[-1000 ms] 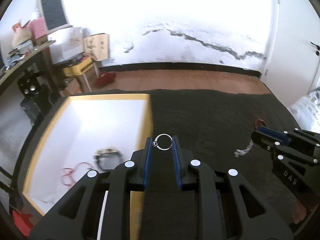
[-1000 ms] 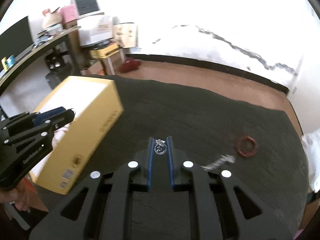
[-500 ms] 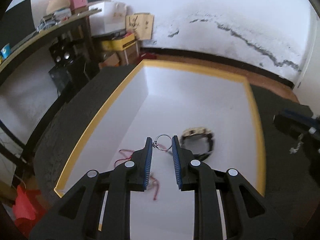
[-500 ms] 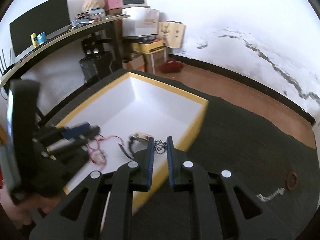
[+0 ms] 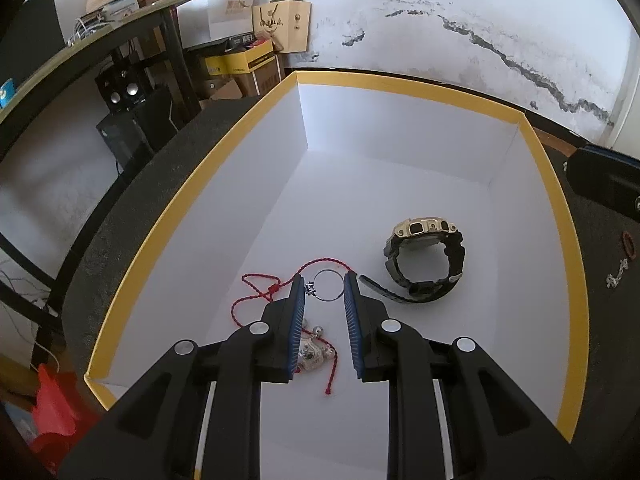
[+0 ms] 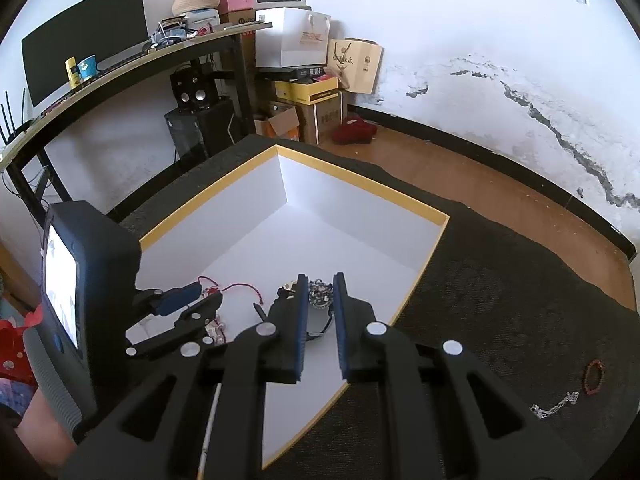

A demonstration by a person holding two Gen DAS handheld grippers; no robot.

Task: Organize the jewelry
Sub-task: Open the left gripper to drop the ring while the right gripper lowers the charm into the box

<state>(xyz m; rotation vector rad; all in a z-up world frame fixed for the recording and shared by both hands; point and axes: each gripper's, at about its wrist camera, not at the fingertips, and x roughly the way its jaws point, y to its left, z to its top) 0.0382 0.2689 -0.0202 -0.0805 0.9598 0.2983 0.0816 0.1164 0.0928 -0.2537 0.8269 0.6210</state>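
Along the cracked white wall we see a curved black shelf carrying a dark monitor, a blue cup and a woven basket. Below it stand black speakers, stacked cardboard boxes and a white paper bag; a dark red cloth lies on the wooden floor.

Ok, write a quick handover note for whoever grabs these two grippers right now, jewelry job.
Left gripper: over the yellow-rimmed box, silver ring between its fingertips, jaws parted; whether it still grips is unclear.
Right gripper: also over the box, beaded piece between its fingertips; grip unclear too.
Already in the box: watch, red cord with silver charm.
Left on the dark mat outside: red bracelet and silver chain.
Next, probably: let both pieces drop in, then fetch those two.
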